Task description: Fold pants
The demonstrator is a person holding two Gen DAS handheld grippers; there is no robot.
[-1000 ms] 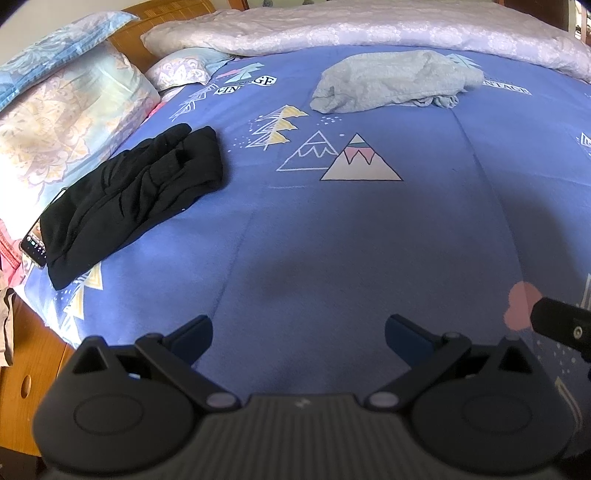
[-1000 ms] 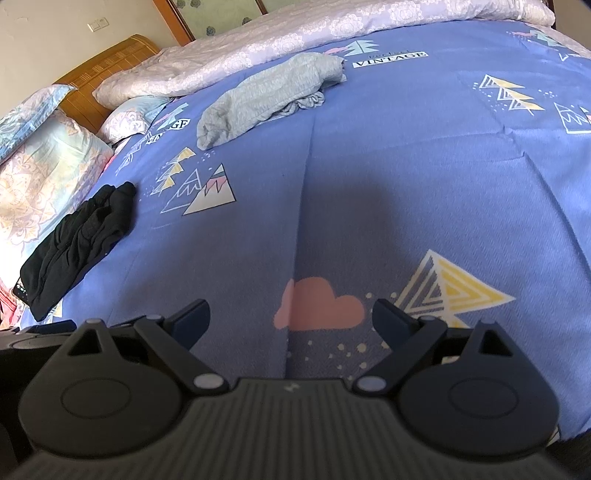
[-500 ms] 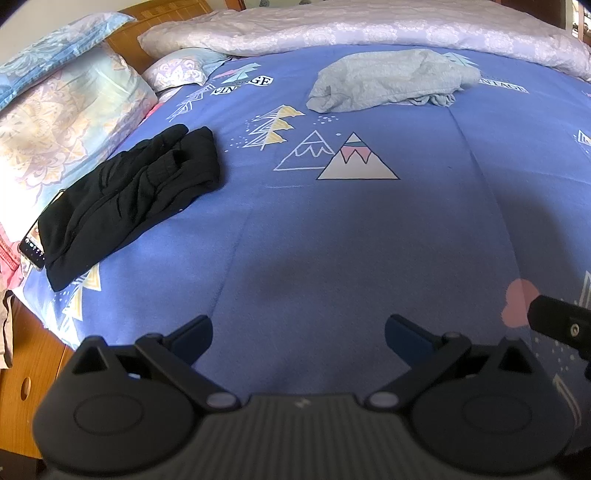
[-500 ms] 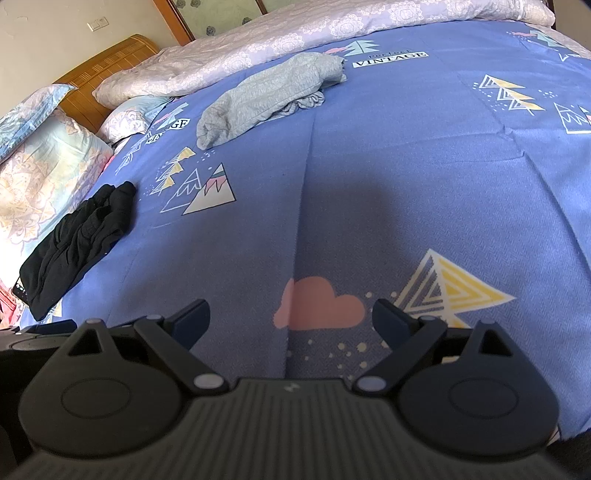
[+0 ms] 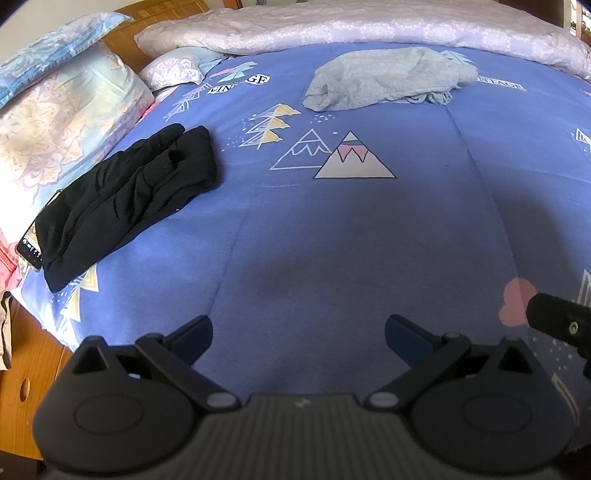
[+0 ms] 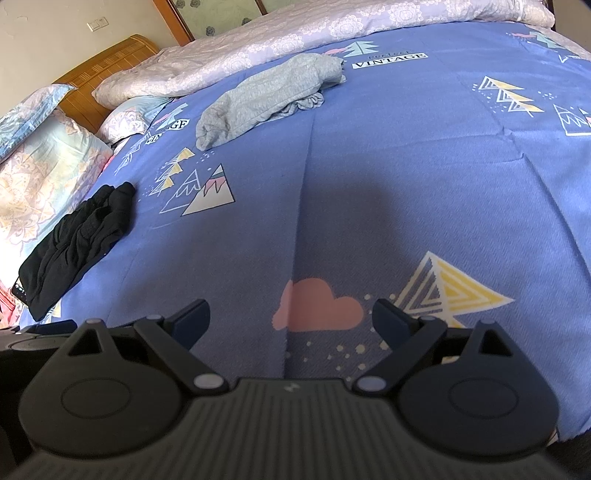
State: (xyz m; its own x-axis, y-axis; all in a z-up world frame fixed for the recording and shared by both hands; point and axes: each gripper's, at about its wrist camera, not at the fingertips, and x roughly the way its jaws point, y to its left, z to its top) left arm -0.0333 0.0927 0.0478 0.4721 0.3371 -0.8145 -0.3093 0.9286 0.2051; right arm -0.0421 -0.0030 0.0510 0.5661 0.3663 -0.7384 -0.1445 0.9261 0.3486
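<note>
Black pants (image 5: 125,199) lie bunched on the left side of the blue bed cover (image 5: 332,240), next to the pillows; they also show in the right wrist view (image 6: 77,236). Grey pants (image 5: 384,79) lie crumpled at the far middle of the bed, also in the right wrist view (image 6: 266,96). My left gripper (image 5: 298,332) is open and empty, low over the near part of the bed. My right gripper (image 6: 291,317) is open and empty over the pink cloud print (image 6: 317,306). Part of the right gripper (image 5: 557,321) shows at the right edge of the left wrist view.
Pillows (image 5: 62,114) are stacked at the left by the wooden headboard (image 6: 103,66). A pale floral quilt (image 5: 369,22) lies rolled along the far side. A phone (image 5: 31,251) lies under the end of the black pants. The wooden bed frame (image 5: 26,373) shows at lower left.
Both grippers stay open. The left view has shifted very slightly; nothing on the bed has moved.
</note>
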